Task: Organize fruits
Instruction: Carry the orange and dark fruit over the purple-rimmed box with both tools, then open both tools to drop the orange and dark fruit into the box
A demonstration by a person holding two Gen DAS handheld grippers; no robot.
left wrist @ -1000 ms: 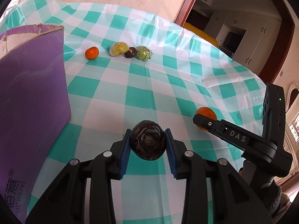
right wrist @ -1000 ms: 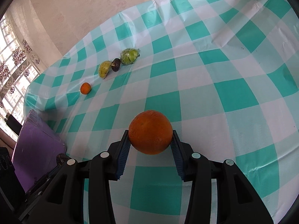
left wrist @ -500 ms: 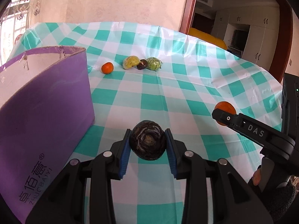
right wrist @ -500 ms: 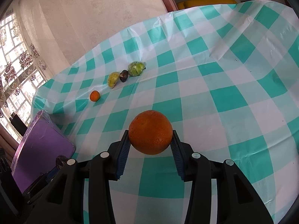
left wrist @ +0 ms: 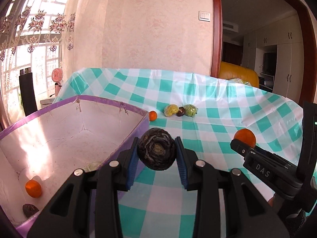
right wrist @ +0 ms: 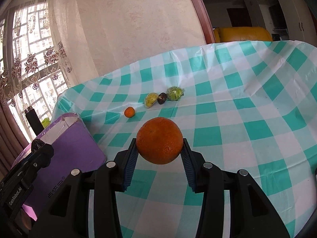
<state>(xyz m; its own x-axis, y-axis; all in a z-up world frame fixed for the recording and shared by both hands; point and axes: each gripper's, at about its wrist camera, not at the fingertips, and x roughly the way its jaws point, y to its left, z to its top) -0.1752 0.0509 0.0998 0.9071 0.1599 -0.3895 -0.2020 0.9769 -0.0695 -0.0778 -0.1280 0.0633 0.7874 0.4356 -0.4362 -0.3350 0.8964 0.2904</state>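
Left wrist view: left hand-held gripper (left wrist: 156, 154) clamps a dark fruit (left wrist: 156, 151); carry it clear over the purple box (left wrist: 83, 117) wall before releasing. Right hand-held gripper (right wrist: 159, 148) grips an orange (right wrist: 159, 140).

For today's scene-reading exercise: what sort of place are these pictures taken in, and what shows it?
Most likely a home dining area: a table under a checked tablecloth, a lace-curtained window, and a doorway to a room with a yellow sofa and white cupboards.

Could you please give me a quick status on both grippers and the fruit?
Left gripper shut on dark fruit beside purple box. Right gripper shut on orange. Nothing in the way.
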